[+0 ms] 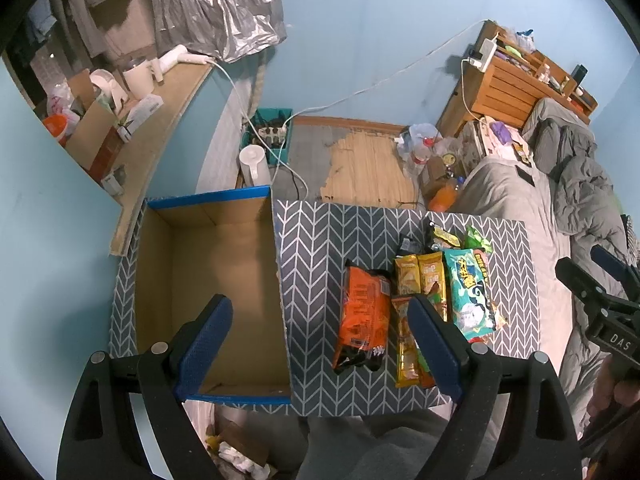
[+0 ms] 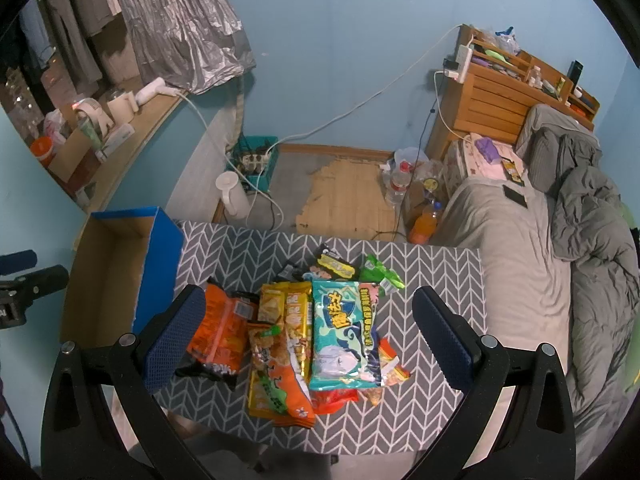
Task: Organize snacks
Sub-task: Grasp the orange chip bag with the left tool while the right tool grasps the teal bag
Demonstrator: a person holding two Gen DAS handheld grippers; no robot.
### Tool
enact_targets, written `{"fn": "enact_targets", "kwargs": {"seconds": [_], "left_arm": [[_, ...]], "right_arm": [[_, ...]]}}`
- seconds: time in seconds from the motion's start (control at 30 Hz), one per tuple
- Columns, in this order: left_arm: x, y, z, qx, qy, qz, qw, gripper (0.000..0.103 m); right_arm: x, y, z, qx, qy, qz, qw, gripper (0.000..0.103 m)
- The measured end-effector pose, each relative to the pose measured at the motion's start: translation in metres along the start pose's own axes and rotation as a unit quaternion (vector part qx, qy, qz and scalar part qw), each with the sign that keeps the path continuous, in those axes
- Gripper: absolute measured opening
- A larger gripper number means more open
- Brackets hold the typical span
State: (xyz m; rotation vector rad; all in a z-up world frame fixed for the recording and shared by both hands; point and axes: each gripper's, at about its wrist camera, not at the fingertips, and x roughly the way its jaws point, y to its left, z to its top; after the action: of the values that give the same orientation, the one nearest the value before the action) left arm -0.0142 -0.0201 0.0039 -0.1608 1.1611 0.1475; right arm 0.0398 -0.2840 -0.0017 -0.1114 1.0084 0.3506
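Note:
A pile of snack packets lies on a grey chevron-patterned table. It includes an orange-and-black bag, yellow packets, a teal bag and a small green packet. An empty cardboard box with blue edges stands at the table's left end. My left gripper is open above the box's right wall and the orange bag. My right gripper hangs open over the pile, holding nothing.
Right of the table is a bed with grey bedding. Beyond the table, the floor holds bottles, an orange drink, a white jug and a teal crate with cables. A cluttered shelf runs along the left wall.

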Motion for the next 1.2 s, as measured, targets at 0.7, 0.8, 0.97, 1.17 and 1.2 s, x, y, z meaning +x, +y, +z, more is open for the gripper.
{"fn": "enact_targets", "kwargs": {"seconds": [0.7,0.8,0.97,1.17,1.2], "left_arm": [[0.051,-0.003,-0.003,0.015,0.049,-0.009,0.9986,0.090],[0.067,-0.008,-0.005,0.020,0.068,-0.016,0.9974,0.090],[0.085,-0.023,-0.010,0.036,0.077,-0.020,0.9962,0.090],[0.119,-0.042,-0.015,0.062,0.106,-0.014,0.9924,0.090],[0.123,-0.044,-0.016,0.064,0.109,-0.014,0.9919,0.090]], "right_arm": [[0.041,-0.039,-0.006,-0.004,0.043,-0.001,0.999,0.101],[0.054,-0.045,-0.008,-0.011,0.055,-0.001,0.998,0.101],[0.081,-0.054,-0.014,-0.011,0.082,0.008,0.997,0.101],[0.120,-0.059,-0.029,-0.004,0.128,0.018,0.992,0.101],[0.127,-0.059,-0.031,-0.004,0.135,0.018,0.991,0.101]]}}
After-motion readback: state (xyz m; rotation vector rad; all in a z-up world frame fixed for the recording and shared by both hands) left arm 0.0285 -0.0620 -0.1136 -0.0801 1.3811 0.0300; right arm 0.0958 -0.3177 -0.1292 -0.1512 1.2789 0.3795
